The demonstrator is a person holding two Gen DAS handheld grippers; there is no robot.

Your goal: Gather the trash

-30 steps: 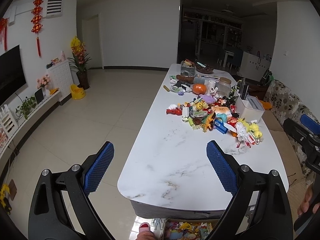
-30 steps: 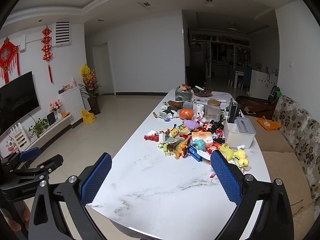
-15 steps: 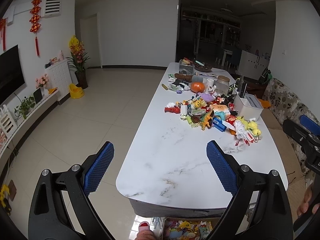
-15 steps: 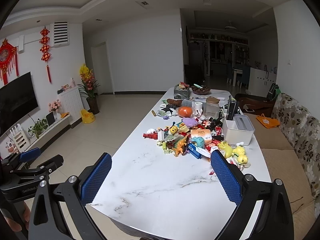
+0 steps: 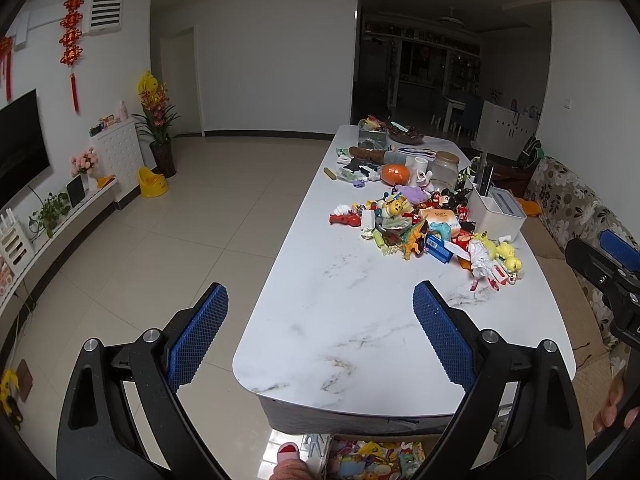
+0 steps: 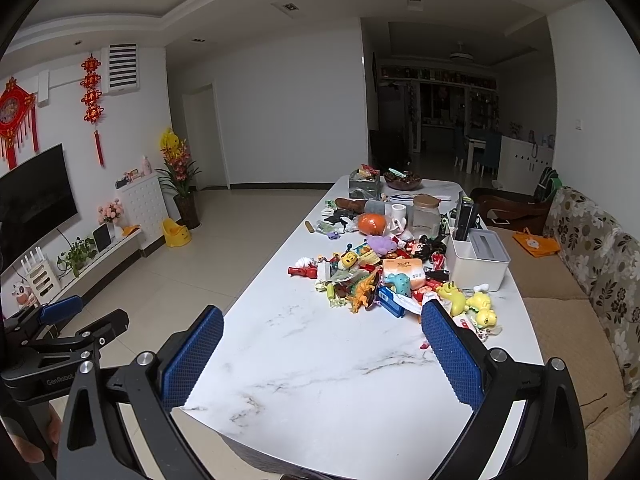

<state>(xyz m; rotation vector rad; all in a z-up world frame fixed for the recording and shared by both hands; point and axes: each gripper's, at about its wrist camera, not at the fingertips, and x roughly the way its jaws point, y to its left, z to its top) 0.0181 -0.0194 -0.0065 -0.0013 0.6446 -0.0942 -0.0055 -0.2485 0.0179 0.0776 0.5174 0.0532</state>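
A heap of toys and wrappers (image 5: 416,228) (image 6: 384,276) lies on the middle of a long white marble table (image 5: 360,320) (image 6: 320,368). A crumpled white wrapper (image 5: 482,258) lies at the heap's near right side. My left gripper (image 5: 320,336) is open and empty, held in the air before the table's near end. My right gripper (image 6: 322,354) is open and empty, above the near end. The left gripper also shows at the right wrist view's left edge (image 6: 60,320).
A white box (image 5: 496,216) (image 6: 476,260), a glass jar (image 6: 426,210) and an orange ball (image 6: 372,223) stand behind the heap. A floral sofa (image 6: 592,264) runs along the table's right. A box of toys (image 5: 372,456) sits under the near end. Tiled floor lies left.
Both grippers have drawn back slightly from the table, so the heap looks a little farther away. Both stay open and empty.
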